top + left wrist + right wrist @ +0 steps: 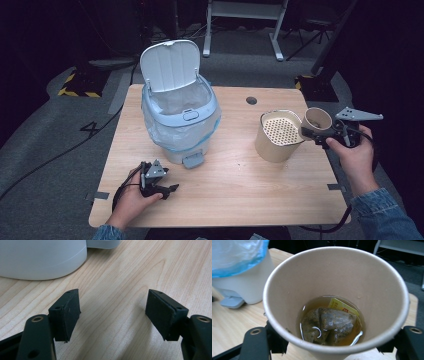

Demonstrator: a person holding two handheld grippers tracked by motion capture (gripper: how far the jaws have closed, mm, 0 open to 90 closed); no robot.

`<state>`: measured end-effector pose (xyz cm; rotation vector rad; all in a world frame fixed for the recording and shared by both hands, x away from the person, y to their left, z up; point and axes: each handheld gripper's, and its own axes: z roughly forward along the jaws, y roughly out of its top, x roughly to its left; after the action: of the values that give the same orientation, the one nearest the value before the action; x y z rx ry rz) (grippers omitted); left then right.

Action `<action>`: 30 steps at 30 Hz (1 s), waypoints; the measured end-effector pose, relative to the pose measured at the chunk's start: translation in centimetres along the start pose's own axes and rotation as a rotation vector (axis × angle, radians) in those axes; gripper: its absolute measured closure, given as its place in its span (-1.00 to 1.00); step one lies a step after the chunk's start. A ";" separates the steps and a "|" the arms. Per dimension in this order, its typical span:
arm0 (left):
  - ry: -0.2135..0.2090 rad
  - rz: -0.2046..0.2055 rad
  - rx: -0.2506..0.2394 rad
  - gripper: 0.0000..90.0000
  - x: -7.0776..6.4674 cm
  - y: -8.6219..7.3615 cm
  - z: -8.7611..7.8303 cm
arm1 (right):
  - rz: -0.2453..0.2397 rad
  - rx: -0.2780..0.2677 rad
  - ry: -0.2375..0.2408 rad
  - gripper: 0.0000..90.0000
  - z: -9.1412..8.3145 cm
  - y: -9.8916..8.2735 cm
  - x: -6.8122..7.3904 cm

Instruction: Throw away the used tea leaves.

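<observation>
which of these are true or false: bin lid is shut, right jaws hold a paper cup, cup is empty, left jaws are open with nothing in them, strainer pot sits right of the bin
1. The bin lid is shut: false, it stands raised.
2. The right gripper holds a paper cup: true.
3. The cup is empty: false, a tea bag lies in brown liquid at its bottom.
4. The left gripper has open jaws with nothing between them: true, only the table shows there.
5. The strainer pot sits right of the bin in the high view: true.
</observation>
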<state>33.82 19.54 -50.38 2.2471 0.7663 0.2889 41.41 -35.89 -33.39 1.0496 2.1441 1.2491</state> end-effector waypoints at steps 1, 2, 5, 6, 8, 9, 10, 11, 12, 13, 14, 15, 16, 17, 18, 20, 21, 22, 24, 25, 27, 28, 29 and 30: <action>0.000 -0.001 0.000 -0.37 0.0 0.0 0.0 | -0.008 0.003 -0.006 -0.34 0.1 0.1 -0.1; 0.000 -0.004 -0.001 -0.37 0.0 0.0 0.0 | -0.027 0.013 -0.025 -0.34 0.3 0.4 -0.5; 0.002 -0.004 0.000 -0.37 0.0 0.0 0.0 | -0.037 0.017 -0.037 -0.34 0.7 0.6 -0.9; 0.002 -0.004 0.000 -0.37 0.0 0.0 0.0 | -0.043 0.023 -0.044 -0.34 0.8 0.7 -1.1; 0.004 -0.003 0.000 -0.37 0.0 0.0 0.0 | -0.057 0.033 -0.058 -0.34 1.2 0.9 -1.4; 0.004 -0.003 0.000 -0.37 0.0 0.0 0.0 | -0.057 0.033 -0.058 -0.34 1.2 0.9 -1.4; 0.004 -0.003 0.000 -0.37 0.0 0.0 0.0 | -0.060 0.036 -0.061 -0.34 1.3 0.9 -1.5; 0.003 -0.003 0.000 -0.37 0.0 0.0 0.0 | -0.062 0.037 -0.065 -0.34 1.5 1.0 -1.7; 0.004 -0.003 0.000 -0.37 0.0 0.0 0.0 | -0.066 0.038 -0.067 -0.34 1.7 1.1 -1.9; 0.004 -0.003 0.000 -0.37 0.0 0.0 0.0 | -0.069 0.039 -0.069 -0.34 1.9 1.1 -2.0; 0.003 -0.003 0.000 -0.37 0.0 0.0 0.0 | -0.071 0.042 -0.070 -0.34 2.1 1.2 -2.1; 0.003 -0.003 0.000 -0.37 0.0 0.0 0.0 | -0.077 0.045 -0.075 -0.34 2.3 1.3 -2.2; 0.003 -0.003 0.000 -0.37 0.0 0.0 0.0 | -0.083 0.047 -0.078 -0.34 2.5 1.4 -2.2; 0.004 -0.003 0.001 -0.37 0.0 0.0 0.0 | -0.090 0.048 -0.083 -0.34 2.7 1.5 -2.3; 0.004 -0.003 0.000 -0.37 0.0 0.0 0.0 | -0.099 0.049 -0.089 -0.34 3.0 1.6 -2.4; 0.004 -0.003 0.000 -0.37 0.0 0.0 0.0 | -0.126 0.063 -0.111 -0.34 3.4 1.8 -2.4; 0.004 -0.003 0.000 -0.37 0.0 0.0 0.0 | -0.140 0.069 -0.122 -0.34 3.5 1.9 -2.4; 0.003 -0.003 0.000 -0.37 0.0 0.0 0.0 | -0.170 0.078 -0.141 -0.34 3.9 2.1 -2.4; 0.003 -0.003 0.000 -0.37 0.0 0.0 0.0 | -0.202 0.092 -0.160 -0.34 4.1 2.2 -2.3; 0.003 -0.003 0.000 -0.37 0.0 0.0 0.0 | -0.202 0.092 -0.160 -0.34 4.1 2.2 -2.3; 0.003 -0.003 0.000 -0.37 0.0 0.0 0.0 | -0.251 0.108 -0.187 -0.34 4.4 2.4 -2.1; 0.003 -0.003 0.000 -0.37 0.0 0.0 0.0 | -0.269 0.118 -0.200 -0.33 4.5 2.4 -2.0; 0.003 -0.003 0.000 -0.37 0.0 0.0 0.0 | -0.298 0.133 -0.217 -0.33 4.6 2.5 -1.8; 0.003 -0.004 0.000 -0.37 0.0 0.0 0.0 | -0.324 0.149 -0.234 -0.34 4.8 2.5 -1.6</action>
<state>33.81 19.53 -50.39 2.2453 0.7717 0.2903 46.67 -33.87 -33.53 0.8168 2.1408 0.7882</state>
